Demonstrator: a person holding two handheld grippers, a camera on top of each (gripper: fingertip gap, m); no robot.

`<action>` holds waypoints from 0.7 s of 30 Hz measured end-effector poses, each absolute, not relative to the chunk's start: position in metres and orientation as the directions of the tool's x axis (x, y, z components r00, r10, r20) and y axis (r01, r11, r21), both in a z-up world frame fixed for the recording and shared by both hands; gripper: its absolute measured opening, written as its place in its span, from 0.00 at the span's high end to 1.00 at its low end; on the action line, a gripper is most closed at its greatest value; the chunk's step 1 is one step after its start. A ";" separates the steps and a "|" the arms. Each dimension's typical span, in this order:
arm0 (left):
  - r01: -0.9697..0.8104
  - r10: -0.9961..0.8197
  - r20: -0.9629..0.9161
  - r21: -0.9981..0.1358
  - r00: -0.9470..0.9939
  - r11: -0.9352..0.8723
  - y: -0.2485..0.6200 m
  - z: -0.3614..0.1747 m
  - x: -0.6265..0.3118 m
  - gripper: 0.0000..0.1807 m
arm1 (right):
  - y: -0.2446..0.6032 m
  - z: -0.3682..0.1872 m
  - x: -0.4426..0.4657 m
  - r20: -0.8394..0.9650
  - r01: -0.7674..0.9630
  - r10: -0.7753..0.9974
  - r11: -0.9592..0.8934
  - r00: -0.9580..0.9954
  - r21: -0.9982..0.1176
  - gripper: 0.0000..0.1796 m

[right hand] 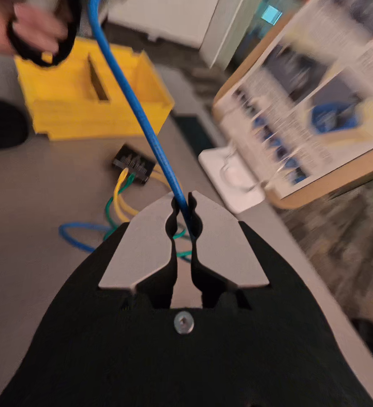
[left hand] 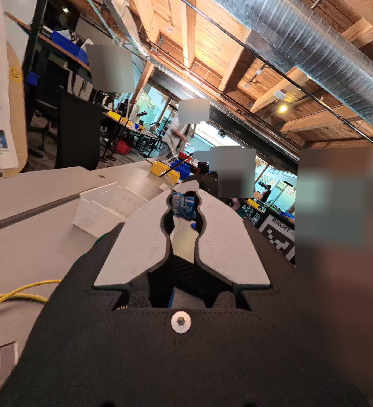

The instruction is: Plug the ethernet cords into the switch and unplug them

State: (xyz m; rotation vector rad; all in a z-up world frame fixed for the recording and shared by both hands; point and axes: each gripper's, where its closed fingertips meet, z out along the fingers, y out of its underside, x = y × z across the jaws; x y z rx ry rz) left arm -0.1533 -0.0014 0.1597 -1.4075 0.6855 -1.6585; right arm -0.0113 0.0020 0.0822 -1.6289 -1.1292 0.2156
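The black switch point(right hand: 133, 164) lies on the grey table point(right hand: 38, 198), with a yellow cord point(right hand: 120, 187) and a green cord point(right hand: 129, 180) plugged into it. My right gripper point(right hand: 182, 203) is shut on the blue cord point(right hand: 137, 110) above the table, nearer than the switch. The cord runs up to the top left, where a hand point(right hand: 27, 26) holds the other gripper's black handle. My left gripper point(left hand: 184, 199) is raised and tilted upward, shut on the blue cord's plug end point(left hand: 184, 204). The right gripper's tagged body point(left hand: 278, 239) shows to its right.
A yellow bin point(right hand: 88, 105) stands behind the switch. A white block point(right hand: 229, 176) and a leaning poster board point(right hand: 302, 110) are to the right. A clear bin point(left hand: 106, 207) and yellow cord loops point(left hand: 16, 295) lie on the table. People and benches stand far off. About 15 cm separates my left fingertips from my right.
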 end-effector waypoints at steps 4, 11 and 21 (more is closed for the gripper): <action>0.211 -0.883 0.457 -0.857 -0.112 -0.470 -0.033 0.177 -0.150 0.92 | -0.008 0.146 -0.006 0.598 0.504 0.473 0.323 0.647 -0.801 0.95; 0.193 -0.884 0.450 -0.863 -0.129 -0.468 -0.041 0.177 -0.145 0.92 | 0.004 0.123 -0.015 0.461 0.419 0.615 0.223 0.640 -0.880 0.97; 0.247 -0.829 0.537 -0.833 0.152 -0.494 0.021 0.137 -0.142 0.92 | 0.020 0.105 -0.020 0.364 0.376 0.665 0.133 0.652 -0.917 0.81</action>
